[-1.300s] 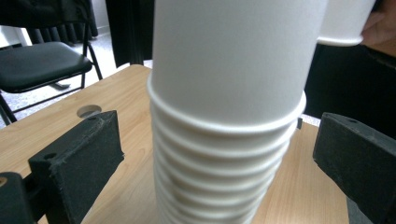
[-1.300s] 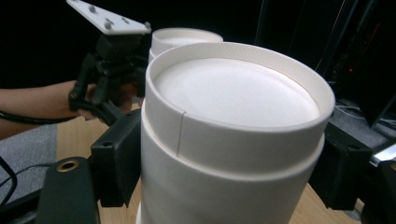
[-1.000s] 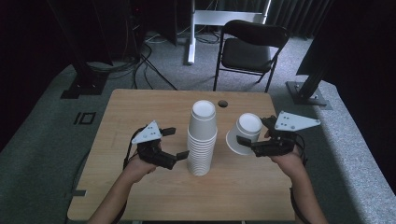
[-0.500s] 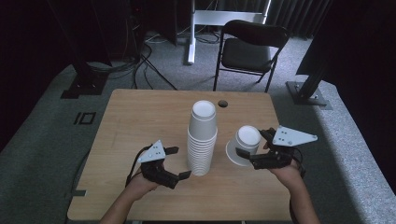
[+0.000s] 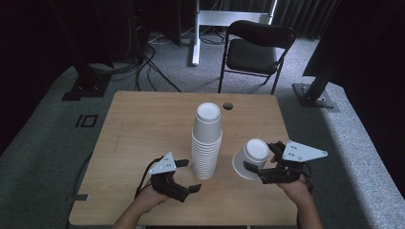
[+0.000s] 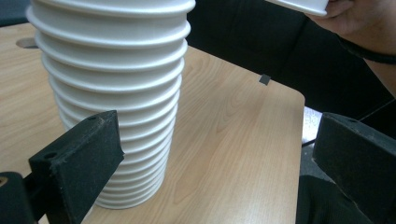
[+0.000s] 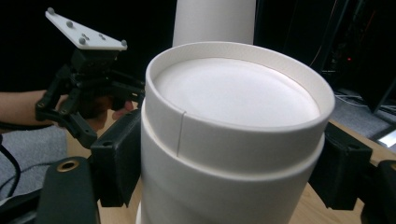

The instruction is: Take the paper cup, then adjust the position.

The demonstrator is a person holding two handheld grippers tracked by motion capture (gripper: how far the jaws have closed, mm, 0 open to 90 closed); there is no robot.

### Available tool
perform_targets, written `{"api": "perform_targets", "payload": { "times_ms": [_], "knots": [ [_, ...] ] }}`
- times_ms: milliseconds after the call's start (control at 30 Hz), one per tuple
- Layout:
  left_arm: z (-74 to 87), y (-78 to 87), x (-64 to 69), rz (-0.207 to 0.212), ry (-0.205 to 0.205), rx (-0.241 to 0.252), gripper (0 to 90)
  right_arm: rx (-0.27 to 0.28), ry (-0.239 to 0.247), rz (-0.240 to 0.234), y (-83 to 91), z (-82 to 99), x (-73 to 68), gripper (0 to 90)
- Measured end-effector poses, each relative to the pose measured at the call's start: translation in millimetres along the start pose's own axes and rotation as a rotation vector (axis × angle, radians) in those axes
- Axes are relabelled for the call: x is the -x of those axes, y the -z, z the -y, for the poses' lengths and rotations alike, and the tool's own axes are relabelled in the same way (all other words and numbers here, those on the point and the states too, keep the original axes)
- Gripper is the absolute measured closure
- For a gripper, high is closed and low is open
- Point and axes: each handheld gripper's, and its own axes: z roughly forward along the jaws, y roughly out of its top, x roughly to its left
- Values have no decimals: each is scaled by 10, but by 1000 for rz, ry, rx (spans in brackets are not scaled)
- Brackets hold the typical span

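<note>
A tall stack of white paper cups stands upside down in the middle of the wooden table. My right gripper is shut on a white cup, held bottom-up and tilted above the table to the right of the stack. In the right gripper view the jaws press both sides of that cup, which looks like two nested cups. My left gripper is open, low at the stack's left front. In the left gripper view the stack stands just beyond the left jaw, untouched.
A small round hole lies in the table behind the stack. A black folding chair stands beyond the far edge, with cables and stand bases on the grey floor. The table's near right corner drops off close by.
Both hands have drawn back toward the table's near edge. The right gripper has carried its cup lower and nearer, and tilted it. The left gripper stays open.
</note>
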Motion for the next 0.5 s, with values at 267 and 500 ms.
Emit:
{"api": "perform_targets", "payload": {
  "times_ms": [267,500],
  "knots": [
    [48,-100,66,32,13,-13,16,4,14,19,50,28,-52,221],
    [83,-243,209,96,6,-26,16,49,21,-4,59,47,-198,221]
  ]
}}
